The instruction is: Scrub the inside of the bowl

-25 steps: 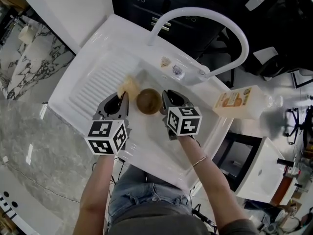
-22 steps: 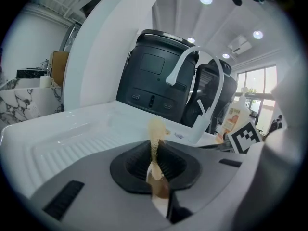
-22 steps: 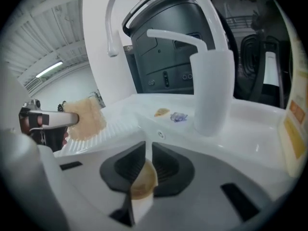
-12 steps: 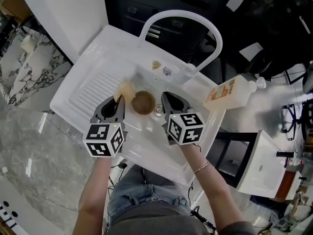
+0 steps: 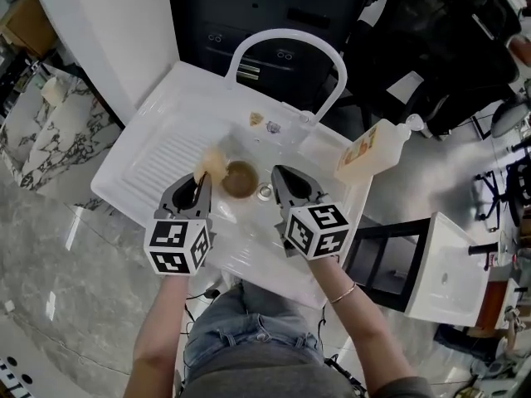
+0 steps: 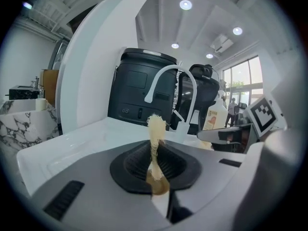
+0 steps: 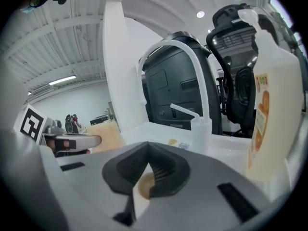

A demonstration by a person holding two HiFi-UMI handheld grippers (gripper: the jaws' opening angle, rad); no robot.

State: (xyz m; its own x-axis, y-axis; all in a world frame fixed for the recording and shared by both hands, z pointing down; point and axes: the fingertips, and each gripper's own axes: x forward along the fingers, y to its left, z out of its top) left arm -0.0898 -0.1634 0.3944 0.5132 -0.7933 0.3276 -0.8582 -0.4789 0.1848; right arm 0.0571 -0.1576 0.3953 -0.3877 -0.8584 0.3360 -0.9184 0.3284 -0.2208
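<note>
- Firmly shut, my left gripper [image 5: 202, 182] was clamped on a thin beige scrubbing sponge [image 5: 214, 164]; along my own jaws the sponge [image 6: 155, 126] stood edge-on, pinched between the ribbed black pads and poking out past their tips.
- My right gripper [image 5: 280, 177] had just been closing its jaws, and they met pad to pad with nothing between them [image 7: 147, 166].
- From the head view, the brown bowl [image 5: 240, 179] sat upright in the basin of the white sink [image 5: 148, 139], between my two grippers and below them. I could not tell whether the sponge touched its rim.
- A small round drain [image 5: 264, 192] lay just beside the bowl, on my right gripper's side.
- My left gripper hung over the edge where the ribbed drainboard [image 5: 162, 152] met the basin, with the sponge at the bowl's left side.
- The white arched faucet [image 5: 286, 38] rose at the far side of the sink, beyond the bowl.
- A pale dish-soap bottle [image 5: 369, 152] with an orange label stood on the sink's right rim, close to my right gripper; in the right gripper view the bottle [image 7: 272, 105] filled the right edge.
- Across from my right gripper's camera, the left gripper [image 7: 72, 142] and its sponge [image 7: 108, 134] showed at about the same height.
</note>
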